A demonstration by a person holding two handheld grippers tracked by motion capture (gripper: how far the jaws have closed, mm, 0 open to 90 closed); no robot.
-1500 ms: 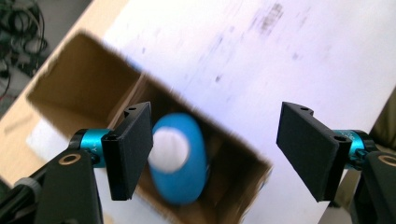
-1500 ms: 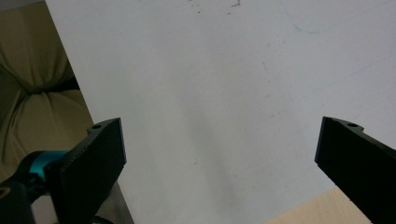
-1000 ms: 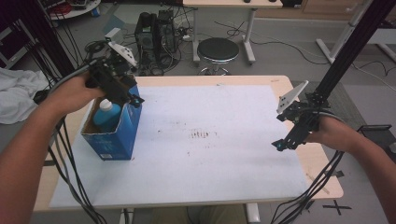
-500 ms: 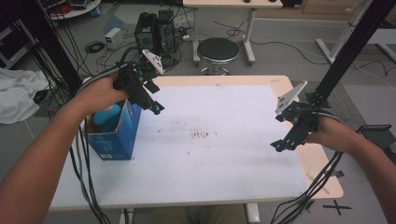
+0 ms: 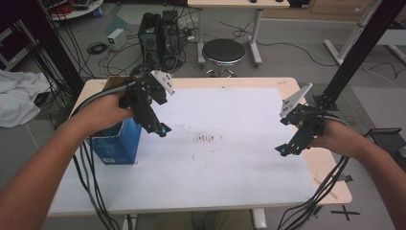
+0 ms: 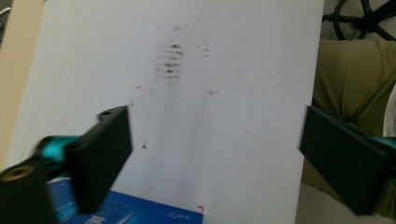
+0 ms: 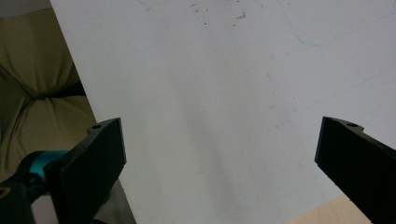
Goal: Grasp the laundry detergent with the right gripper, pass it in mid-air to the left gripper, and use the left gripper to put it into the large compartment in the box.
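The left claw [image 5: 158,128] sits left of centre in the high view, just right of the blue box [image 5: 116,143]; its jaws have just been opening and now stand wide with nothing between them. The box stands at the left edge of the white tabletop [image 5: 220,163]. The right claw [image 5: 287,148], at the right, gapes empty too.

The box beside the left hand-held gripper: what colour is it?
Blue; the box shows best in the high view.
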